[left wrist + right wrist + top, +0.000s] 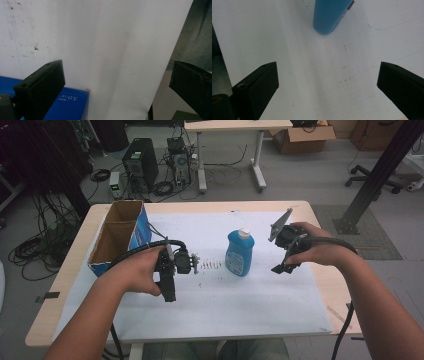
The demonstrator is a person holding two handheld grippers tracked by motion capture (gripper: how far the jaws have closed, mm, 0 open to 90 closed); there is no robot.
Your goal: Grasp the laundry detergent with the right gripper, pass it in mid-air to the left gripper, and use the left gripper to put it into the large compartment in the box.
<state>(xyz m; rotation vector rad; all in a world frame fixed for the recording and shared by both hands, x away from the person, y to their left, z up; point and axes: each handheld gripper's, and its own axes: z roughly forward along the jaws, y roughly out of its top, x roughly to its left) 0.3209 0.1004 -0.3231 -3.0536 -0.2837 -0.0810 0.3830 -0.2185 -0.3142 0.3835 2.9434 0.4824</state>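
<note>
Two tongs hang above the worktop (280, 315), both with jaws wide apart and holding nothing. Between them stands a blue bottle (239, 253) with a white cap, upright, so its long axis is vertical. The right tongs (283, 268) are near the bottle, on its right side; in the right gripper view the bottle (331, 15) lies ahead between the jaws. The left tongs (168, 295) point toward the person, away from the bottle, beside a blue cardboard box (120, 237). I judge the right hand better placed to grasp.

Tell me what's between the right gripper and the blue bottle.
Nothing: in the right gripper view, bare white paper runs from the open jaws to the bottle. The high view shows the same gap beside the right gripper.
</note>
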